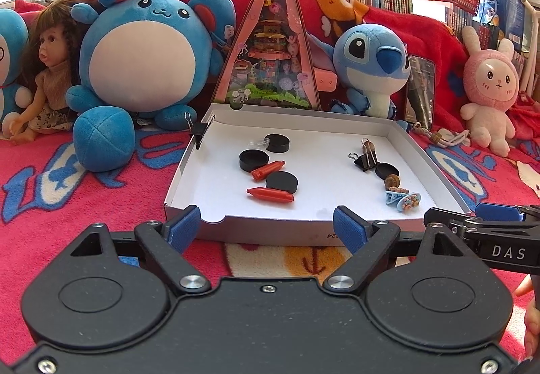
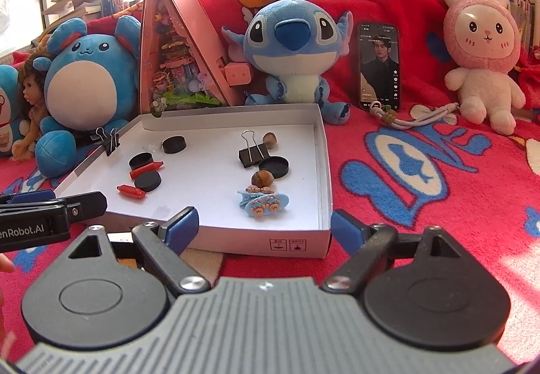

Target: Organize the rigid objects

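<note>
Box (image 1: 189, 168), white, on red blanket (image 1: 67, 198): black caps (image 1: 253, 160), red crayons (image 1: 269, 195), binder clips (image 2: 250, 154). Left gripper (image 1: 266, 227) and right gripper (image 2: 265, 225) gaping, empty, at near edge.

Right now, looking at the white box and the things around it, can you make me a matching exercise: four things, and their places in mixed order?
Things:
1. red crayon-shaped pieces
2. blue hair clip
3. phone
4. clipped binder clip

Places:
A. on the left wall of the white box
B. standing outside, right of the blue plush
C. inside, left group
D. inside, right group, nearest the grippers

Pairs: 1-C, 2-D, 3-B, 4-A
</note>
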`<state>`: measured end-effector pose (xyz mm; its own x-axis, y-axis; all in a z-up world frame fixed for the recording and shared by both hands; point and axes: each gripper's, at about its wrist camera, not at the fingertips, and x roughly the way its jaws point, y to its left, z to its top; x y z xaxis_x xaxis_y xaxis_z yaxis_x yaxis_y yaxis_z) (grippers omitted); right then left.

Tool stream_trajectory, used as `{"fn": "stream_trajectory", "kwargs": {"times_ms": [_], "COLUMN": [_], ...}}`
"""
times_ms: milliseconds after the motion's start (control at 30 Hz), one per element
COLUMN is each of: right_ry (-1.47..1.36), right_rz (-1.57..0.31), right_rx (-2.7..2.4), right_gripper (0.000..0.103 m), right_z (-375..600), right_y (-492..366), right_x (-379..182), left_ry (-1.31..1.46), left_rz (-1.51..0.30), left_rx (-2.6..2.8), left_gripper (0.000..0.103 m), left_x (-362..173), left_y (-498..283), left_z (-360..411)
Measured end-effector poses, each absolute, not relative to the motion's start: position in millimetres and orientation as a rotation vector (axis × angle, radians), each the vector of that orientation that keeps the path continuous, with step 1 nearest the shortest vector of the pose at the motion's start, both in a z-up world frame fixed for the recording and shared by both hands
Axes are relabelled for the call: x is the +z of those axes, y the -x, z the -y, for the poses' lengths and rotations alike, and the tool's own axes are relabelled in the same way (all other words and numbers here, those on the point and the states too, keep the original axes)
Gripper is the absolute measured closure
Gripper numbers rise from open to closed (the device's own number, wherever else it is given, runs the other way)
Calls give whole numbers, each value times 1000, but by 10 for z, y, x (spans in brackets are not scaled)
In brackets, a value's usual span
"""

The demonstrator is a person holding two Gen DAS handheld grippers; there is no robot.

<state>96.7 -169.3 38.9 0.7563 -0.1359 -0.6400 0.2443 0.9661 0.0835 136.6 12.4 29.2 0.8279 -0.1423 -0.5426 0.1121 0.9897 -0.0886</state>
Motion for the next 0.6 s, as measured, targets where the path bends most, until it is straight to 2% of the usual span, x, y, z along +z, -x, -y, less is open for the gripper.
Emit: {"fn": "stream_trajectory", "kwargs": {"times_ms": [600], "right_ry": [-163], "right_rz": [-762], "right_rx": [-239], "right_gripper": [9], "right_z": [1663], "right_y": [-793], "right_x": [69], "left_ry": [6], "left_rz": [-642], "left_rx": [-106], "left_gripper": [18], "left_x": [-29], "left_y": [-1251], "left_z": [-111]}}
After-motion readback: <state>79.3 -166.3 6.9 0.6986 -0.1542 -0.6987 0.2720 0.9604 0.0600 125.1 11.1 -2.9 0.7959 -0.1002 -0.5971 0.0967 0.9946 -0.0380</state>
